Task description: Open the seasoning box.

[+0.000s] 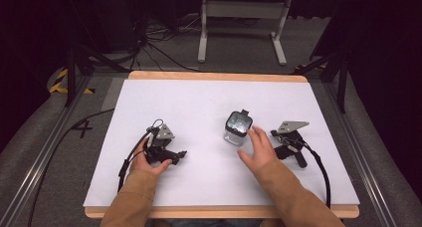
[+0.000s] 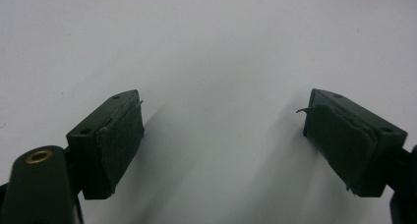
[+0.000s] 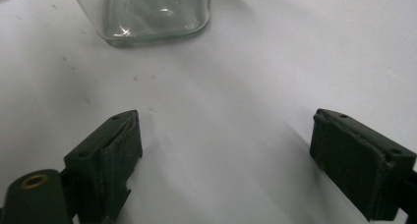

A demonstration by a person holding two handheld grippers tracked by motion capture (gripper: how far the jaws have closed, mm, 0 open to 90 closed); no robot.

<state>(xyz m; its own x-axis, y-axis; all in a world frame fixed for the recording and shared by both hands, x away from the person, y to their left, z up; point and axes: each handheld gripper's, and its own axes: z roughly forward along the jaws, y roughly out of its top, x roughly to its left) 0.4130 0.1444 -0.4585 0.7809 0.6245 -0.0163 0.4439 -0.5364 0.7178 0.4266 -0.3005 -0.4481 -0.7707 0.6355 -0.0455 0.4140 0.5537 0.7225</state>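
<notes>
Two tools lie on the white tabletop (image 1: 199, 102), both with jaws spread wide and nothing between them. The left tool (image 1: 180, 156) rests under the person's left hand (image 1: 147, 160); in its own view the pads (image 2: 120, 140) frame only bare white surface. The right tool (image 1: 300, 159) sits released near the right edge, just beside the right hand (image 1: 259, 147), whose fingers reach toward the jar (image 1: 238, 128).

That jar, clear glass with a dark lid and a small tab at the back, stands upright near the middle of the tabletop, right of centre. In the right gripper view its base (image 3: 152, 17) lies ahead of the open jaws and off toward the left pad.

The step in hand looks like setting the jar by bare hand before the tools take over. To do it well, I would leave the jar upright and square, well apart from both tools, then pick up the right tool and bring it in level so the glass walls sit centred between the pads. Glass is slick; close gently and low on the body, below the lid.
</notes>
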